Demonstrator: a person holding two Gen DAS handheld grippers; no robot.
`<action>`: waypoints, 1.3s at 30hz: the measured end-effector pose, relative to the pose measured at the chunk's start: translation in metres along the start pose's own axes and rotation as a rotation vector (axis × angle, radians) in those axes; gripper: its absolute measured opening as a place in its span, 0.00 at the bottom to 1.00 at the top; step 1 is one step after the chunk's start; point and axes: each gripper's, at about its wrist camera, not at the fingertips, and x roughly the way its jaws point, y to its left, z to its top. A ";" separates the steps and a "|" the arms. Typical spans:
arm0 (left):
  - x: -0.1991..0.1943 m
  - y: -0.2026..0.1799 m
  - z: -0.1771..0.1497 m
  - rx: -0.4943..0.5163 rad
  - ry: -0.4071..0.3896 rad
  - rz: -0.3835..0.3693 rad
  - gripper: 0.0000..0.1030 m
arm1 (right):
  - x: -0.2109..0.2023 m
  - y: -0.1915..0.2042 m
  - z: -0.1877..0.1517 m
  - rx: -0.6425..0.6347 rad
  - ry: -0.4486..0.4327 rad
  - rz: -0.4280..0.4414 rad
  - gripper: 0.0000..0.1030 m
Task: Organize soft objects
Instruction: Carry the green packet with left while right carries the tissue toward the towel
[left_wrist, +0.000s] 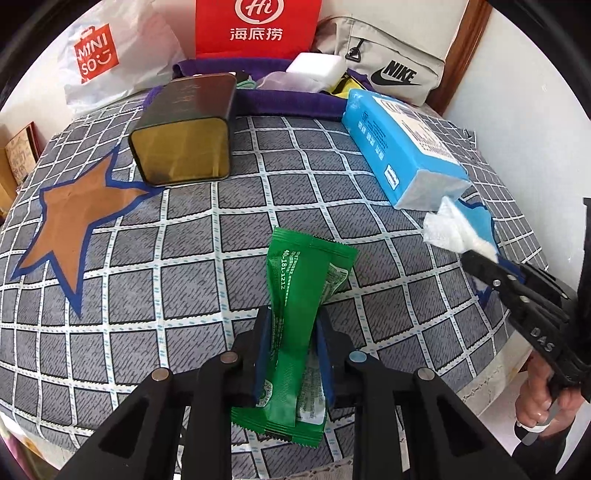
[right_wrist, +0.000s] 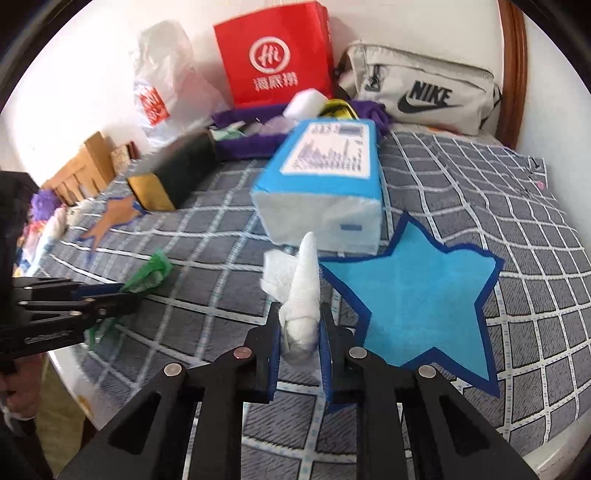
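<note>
My left gripper (left_wrist: 291, 321) is shut on a green foil packet (left_wrist: 299, 295) and holds it above the checked cloth; it also shows at the left of the right wrist view (right_wrist: 127, 291) with the packet (right_wrist: 147, 275) in it. My right gripper (right_wrist: 301, 317) is shut on a crumpled white tissue (right_wrist: 301, 291), just in front of the blue tissue pack (right_wrist: 325, 184). In the left wrist view the right gripper (left_wrist: 476, 258) holds the tissue (left_wrist: 450, 229) beside the pack (left_wrist: 402, 147).
A dark tin with a gold base (left_wrist: 184, 129) lies on its side at the back left. A brown star patch (left_wrist: 74, 218) and a blue star patch (right_wrist: 417, 299) mark the cloth. A purple tray (left_wrist: 288, 99), red bag (left_wrist: 256, 27), Miniso bag (left_wrist: 110, 59) and Nike pouch (right_wrist: 421, 92) stand behind.
</note>
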 end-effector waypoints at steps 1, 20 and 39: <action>-0.002 0.001 0.001 -0.003 -0.005 0.003 0.22 | -0.004 0.002 0.001 -0.004 -0.009 0.003 0.18; -0.058 0.013 0.047 -0.029 -0.142 0.009 0.22 | -0.064 0.020 0.053 -0.046 -0.146 0.044 0.18; -0.084 0.023 0.097 -0.047 -0.225 0.001 0.22 | -0.070 0.017 0.103 -0.054 -0.190 0.019 0.18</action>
